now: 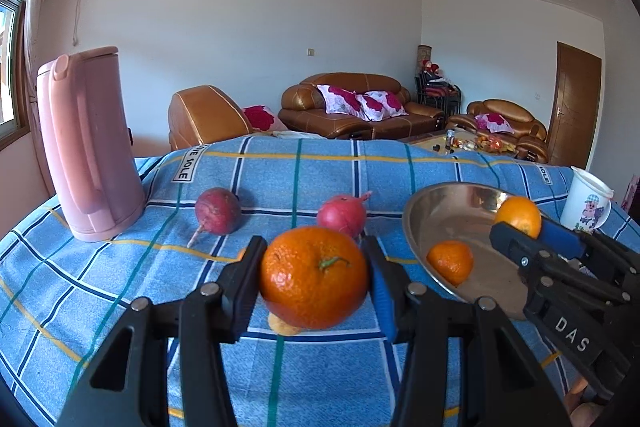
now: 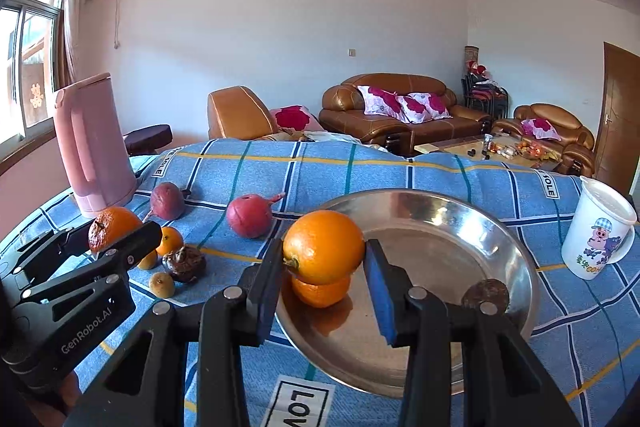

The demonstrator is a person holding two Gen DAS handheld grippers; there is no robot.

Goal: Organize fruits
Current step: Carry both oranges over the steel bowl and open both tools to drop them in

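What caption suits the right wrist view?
Right gripper holds an orange above the steel plate.

A pink kettle [image 1: 86, 147] and a cartoon-printed white cup [image 2: 598, 233] stand on the blue checked cloth [image 1: 120, 287].

I see the checked-cloth surface [image 2: 460, 183] bearing a pink kettle [image 2: 94, 143], two radishes [image 2: 250, 217], a steel plate [image 2: 516, 263], a mug [image 2: 598, 233].

Blue checked tablecloth [image 1: 120, 287], pink kettle [image 1: 86, 147], silver plate [image 2: 500, 227], orange mandarins [image 1: 314, 277], white cartoon-printed cup [image 2: 600, 239]
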